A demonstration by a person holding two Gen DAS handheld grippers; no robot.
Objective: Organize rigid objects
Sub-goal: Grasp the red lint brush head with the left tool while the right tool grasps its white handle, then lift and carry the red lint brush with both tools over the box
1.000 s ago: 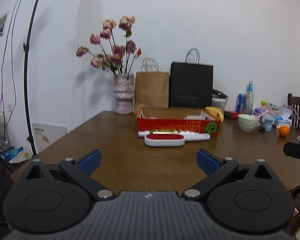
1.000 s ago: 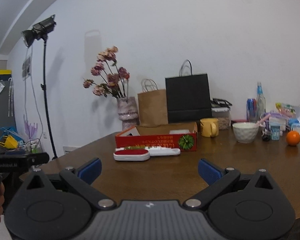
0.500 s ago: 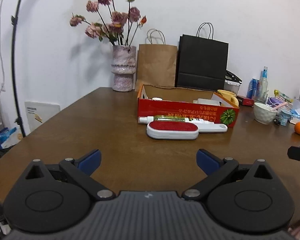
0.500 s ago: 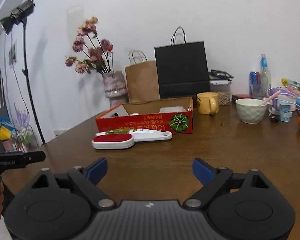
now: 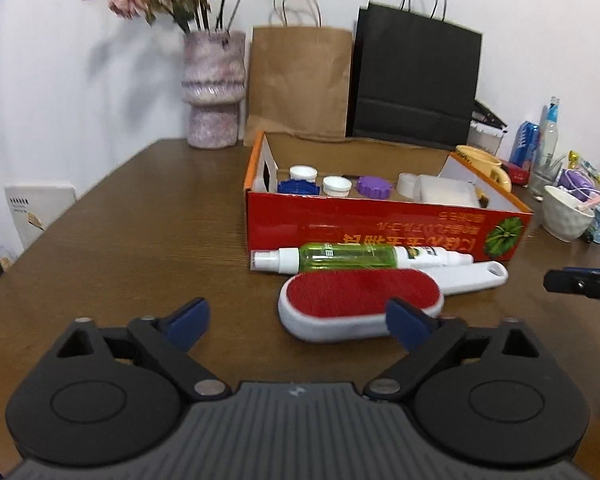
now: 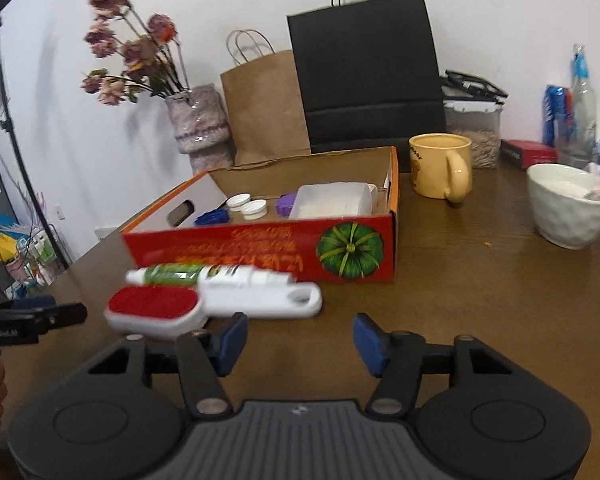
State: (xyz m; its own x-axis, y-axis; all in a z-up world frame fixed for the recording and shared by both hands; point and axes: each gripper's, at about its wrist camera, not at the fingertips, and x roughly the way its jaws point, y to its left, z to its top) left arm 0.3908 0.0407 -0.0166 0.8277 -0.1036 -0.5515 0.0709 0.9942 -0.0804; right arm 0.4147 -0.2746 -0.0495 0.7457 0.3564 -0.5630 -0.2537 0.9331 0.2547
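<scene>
- Left gripper (image 5: 296, 320): jaws spread wide and closing, nothing between them; its right fingertip (image 5: 406, 322) overlaps the near edge of the lint brush in view — contact cannot be told.
- Right gripper (image 6: 296, 340): jaws about half spread and closing, only bare table (image 6: 480, 300) between them (no object gripped).
- Lint brush (image 5: 360, 304): red pad in a white body, lying flat on the table just ahead of both grippers, handle pointing toward the right.
- Spray bottle (image 5: 360, 258): green and white, on its side — directly behind the brush, against the front wall of the box.
- Red cardboard box (image 5: 380, 228): open-topped, holding loose caps (white, blue, purple) and a white container (image 6: 332, 200).
- Beyond: yellow mug (image 6: 440, 166) and white bowl (image 6: 568, 212) to the right; vase (image 5: 214, 88), brown bag (image 5: 300, 80) and black bag (image 5: 416, 76) by the wall.
</scene>
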